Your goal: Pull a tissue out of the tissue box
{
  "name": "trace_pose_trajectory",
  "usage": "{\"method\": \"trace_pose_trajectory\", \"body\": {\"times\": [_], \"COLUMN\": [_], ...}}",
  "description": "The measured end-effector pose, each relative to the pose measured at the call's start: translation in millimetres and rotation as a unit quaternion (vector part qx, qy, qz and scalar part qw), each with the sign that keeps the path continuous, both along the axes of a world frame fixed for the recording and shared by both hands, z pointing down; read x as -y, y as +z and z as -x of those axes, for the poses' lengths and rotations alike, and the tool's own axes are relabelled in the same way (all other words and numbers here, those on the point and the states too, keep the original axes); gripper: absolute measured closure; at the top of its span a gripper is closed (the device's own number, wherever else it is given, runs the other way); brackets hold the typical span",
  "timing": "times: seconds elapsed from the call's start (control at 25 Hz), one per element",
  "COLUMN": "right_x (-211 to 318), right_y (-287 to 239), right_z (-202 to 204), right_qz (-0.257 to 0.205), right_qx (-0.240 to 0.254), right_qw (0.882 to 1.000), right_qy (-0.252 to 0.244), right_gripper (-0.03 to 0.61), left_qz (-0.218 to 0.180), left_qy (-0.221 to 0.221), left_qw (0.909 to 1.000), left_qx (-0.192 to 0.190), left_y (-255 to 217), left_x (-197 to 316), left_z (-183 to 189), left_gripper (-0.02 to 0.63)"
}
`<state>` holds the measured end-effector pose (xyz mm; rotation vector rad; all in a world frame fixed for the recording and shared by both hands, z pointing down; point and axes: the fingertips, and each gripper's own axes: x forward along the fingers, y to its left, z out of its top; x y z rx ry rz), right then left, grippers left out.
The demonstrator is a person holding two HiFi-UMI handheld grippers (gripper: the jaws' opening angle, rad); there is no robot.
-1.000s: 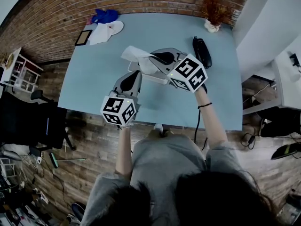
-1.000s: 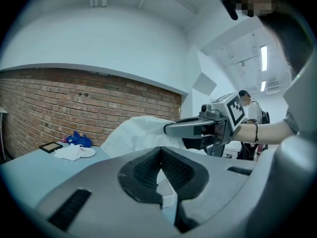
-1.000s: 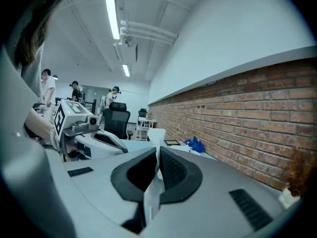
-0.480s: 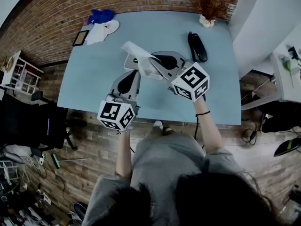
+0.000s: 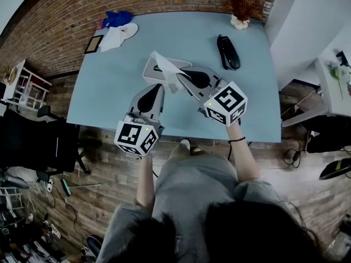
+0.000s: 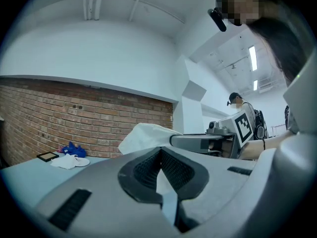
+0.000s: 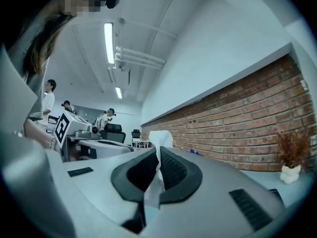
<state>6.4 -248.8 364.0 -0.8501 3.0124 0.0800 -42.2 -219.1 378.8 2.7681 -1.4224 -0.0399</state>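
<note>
The right gripper (image 5: 179,76) clamps the tissue (image 5: 163,64), held just above the tissue box (image 5: 149,70). The left gripper (image 5: 157,86) pinches that box's near edge, jaws narrow.

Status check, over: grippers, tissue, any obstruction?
Right gripper shut on tissue, raised above tissue box. Left gripper shut, empty, tip by the box. Nothing blocking the pull.

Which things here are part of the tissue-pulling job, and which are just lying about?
In the job: white paper tissue, pinched in the right tongs; pale rectangular tissue box.

Lying about: long black handset-like device, dried plant in a white pot, blue cloth, crumpled white cloth, small flat black-framed object.
</note>
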Motion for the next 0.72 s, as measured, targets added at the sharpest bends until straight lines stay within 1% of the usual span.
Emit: {"method": "trace_pose_trajectory", "body": {"times": [0.36, 0.72], "right_x": [1.9, 0.9], "right_y": [3.3, 7.6], "right_z": [-19.0, -14.6], "right_qz": [0.004, 0.007], "right_qx": [0.007, 0.004], "right_qw": [1.0, 1.0], "right_qy": [0.02, 0.019], "right_gripper": [0.578, 0.578], "left_qz": [0.0, 0.003], "left_qy": [-0.004, -0.006], "left_qw": [1.0, 1.0], "left_qx": [0.002, -0.003], "left_y": [0.4, 4.6], "left_x": [-0.4, 0.6], "left_z": [-0.5, 3.0], "left_gripper": [0.611, 0.611]}}
